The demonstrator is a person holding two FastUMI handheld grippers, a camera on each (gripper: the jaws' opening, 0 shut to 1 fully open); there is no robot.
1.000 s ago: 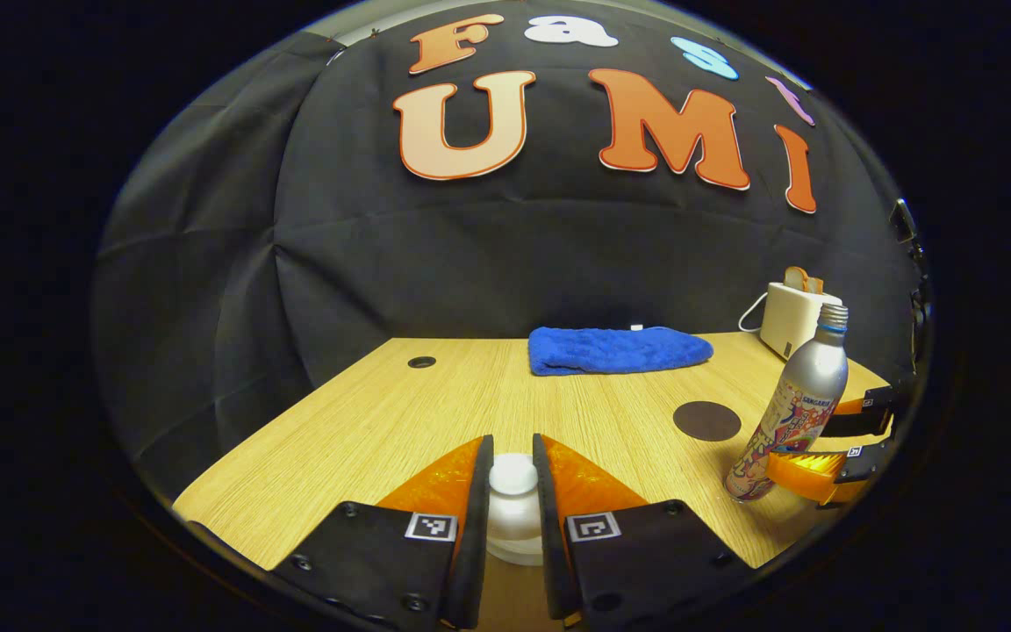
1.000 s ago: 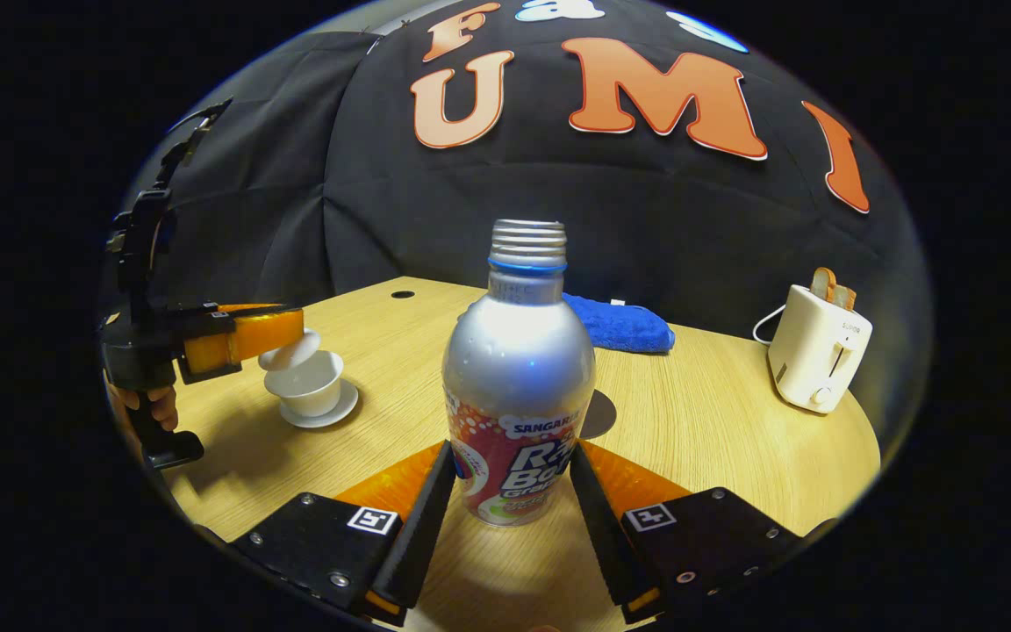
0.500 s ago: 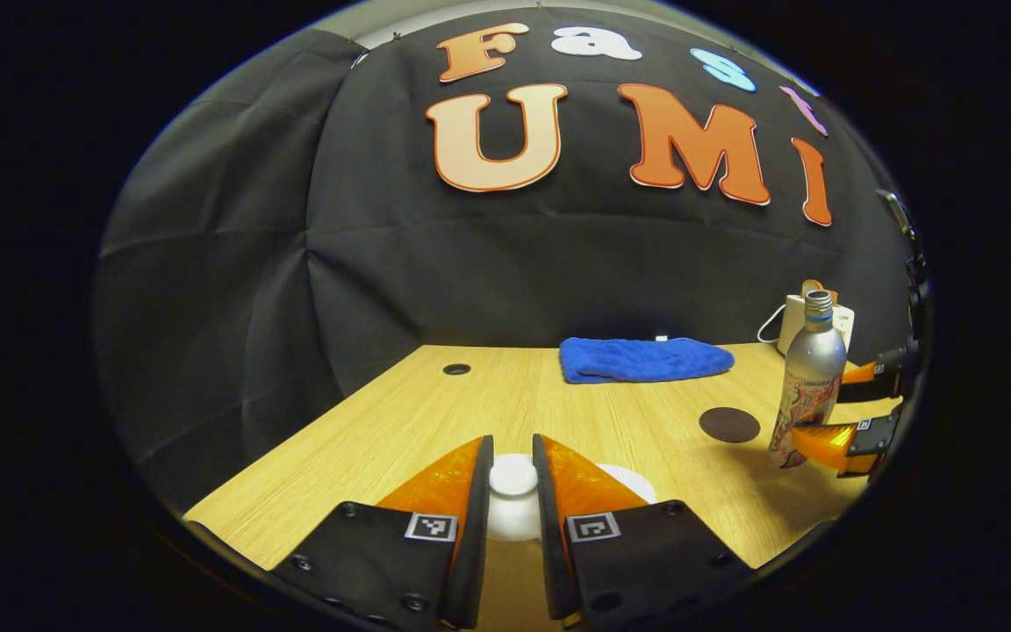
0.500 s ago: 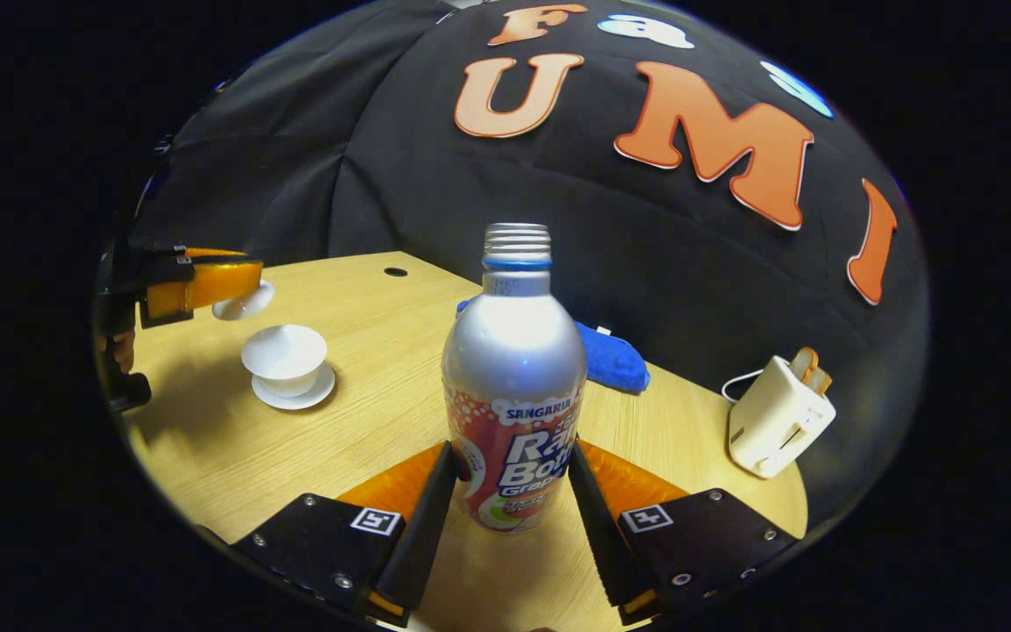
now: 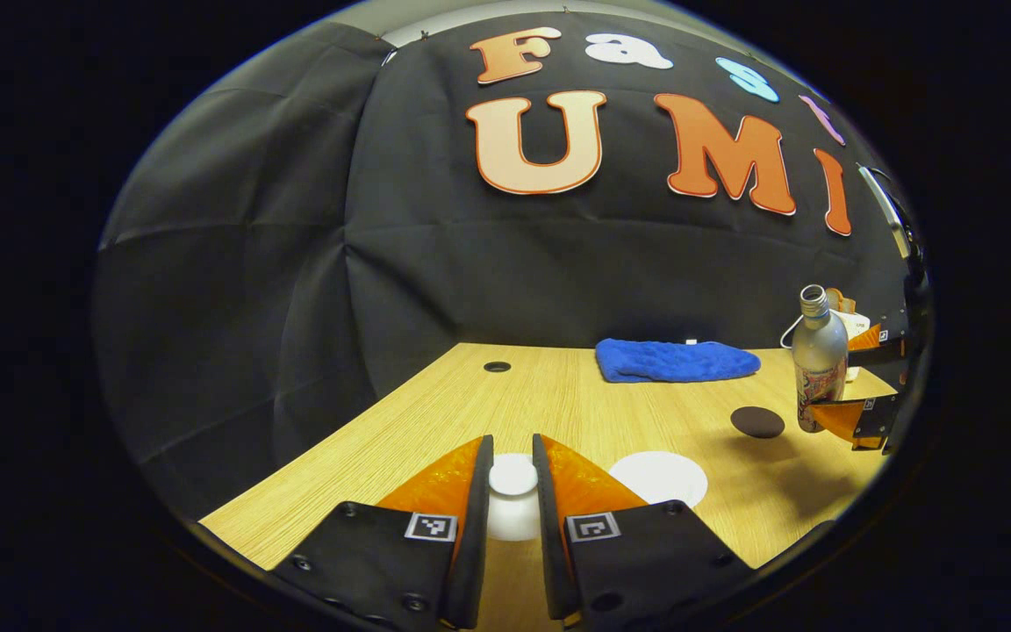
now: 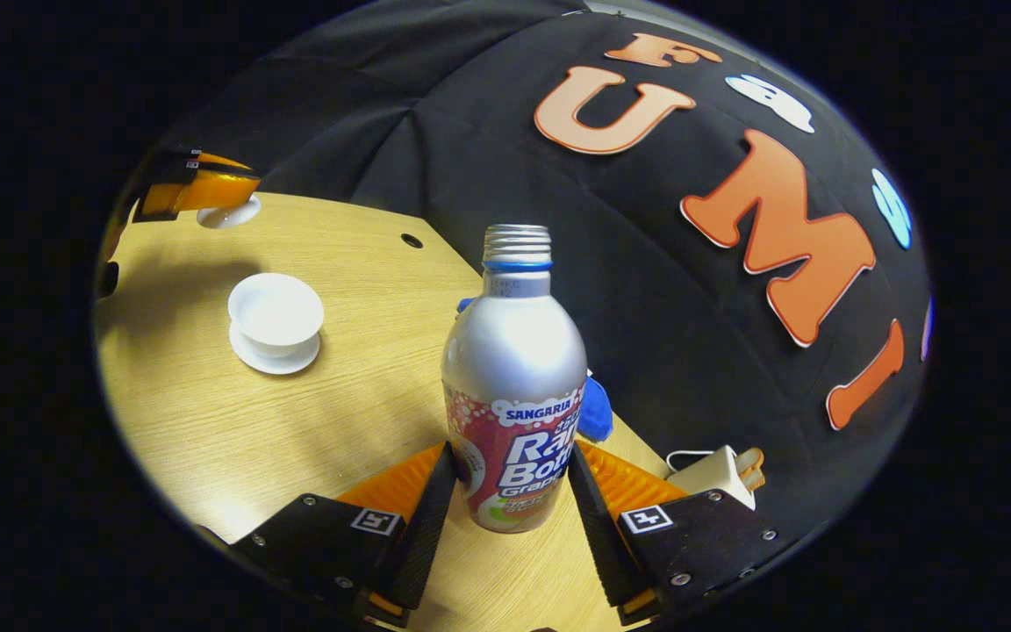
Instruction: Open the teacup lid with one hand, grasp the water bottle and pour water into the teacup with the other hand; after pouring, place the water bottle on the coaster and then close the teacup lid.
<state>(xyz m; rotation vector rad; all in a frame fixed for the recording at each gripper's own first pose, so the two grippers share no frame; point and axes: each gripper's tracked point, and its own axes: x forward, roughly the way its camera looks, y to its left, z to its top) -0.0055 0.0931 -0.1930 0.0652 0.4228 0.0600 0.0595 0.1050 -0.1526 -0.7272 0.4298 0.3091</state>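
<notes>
My left gripper (image 5: 512, 446) is shut on the knob of the white teacup lid (image 5: 512, 478) and holds it in the air. The uncovered white teacup (image 6: 276, 307) stands on its saucer (image 6: 270, 358) on the wooden table, and the lid (image 6: 226, 213) hangs beyond it, apart from the rim. My right gripper (image 6: 512, 500) is shut on the lower body of the silver water bottle (image 6: 514, 369), which has no cap and is held off the table. In the left gripper view the bottle (image 5: 819, 360) hangs just past the dark round coaster (image 5: 757, 421).
A blue towel (image 5: 677, 360) lies at the back of the table (image 6: 312, 421) by the black cloth wall. A white toaster (image 6: 720, 470) with toast stands at the far right. A small round hole (image 5: 497, 366) sits near the table's back edge.
The left gripper has lifted the lid off the teacup and carried it up and away. The right gripper has raised the bottle and rolled, so its view of the table tilts.
</notes>
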